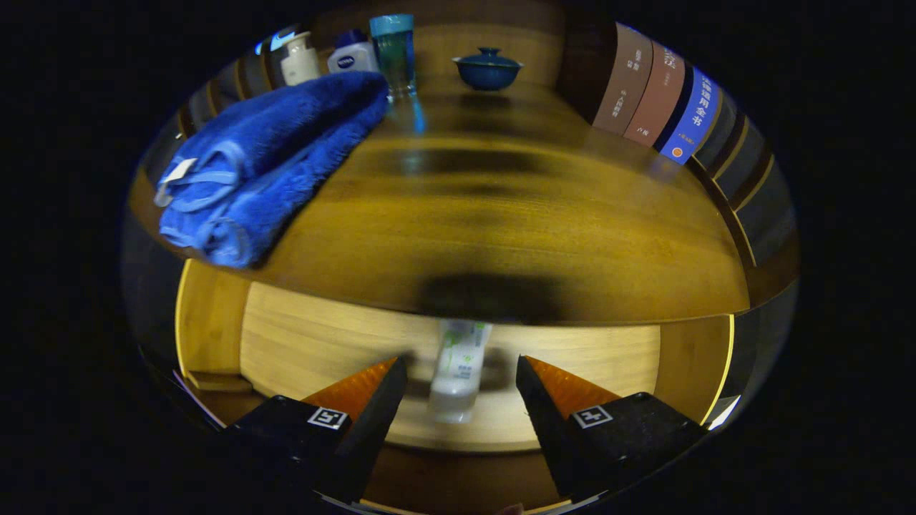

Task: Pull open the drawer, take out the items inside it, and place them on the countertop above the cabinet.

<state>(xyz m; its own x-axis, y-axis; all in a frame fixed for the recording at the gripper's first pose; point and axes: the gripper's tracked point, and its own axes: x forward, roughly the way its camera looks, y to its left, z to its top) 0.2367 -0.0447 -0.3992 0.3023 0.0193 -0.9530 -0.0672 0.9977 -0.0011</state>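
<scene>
The drawer (572, 357) stands pulled out below the wooden countertop (501, 229). On its pale floor lies a white tube (458, 368) with green print, cap end toward me. My gripper (461, 365) hangs open above the drawer, and the tube lies between its two fingertips, apart from both. The tube's far end runs under the countertop's front edge. A dark shadow falls on that edge just above the tube.
A folded blue towel (265, 164) overhangs the countertop's left front. Behind it stand a white pump bottle (299, 61), a white and blue bottle (352, 56) and a clear teal tumbler (393, 54). A blue lidded bowl (487, 69) sits at the back; several books (658, 100) lean beside it.
</scene>
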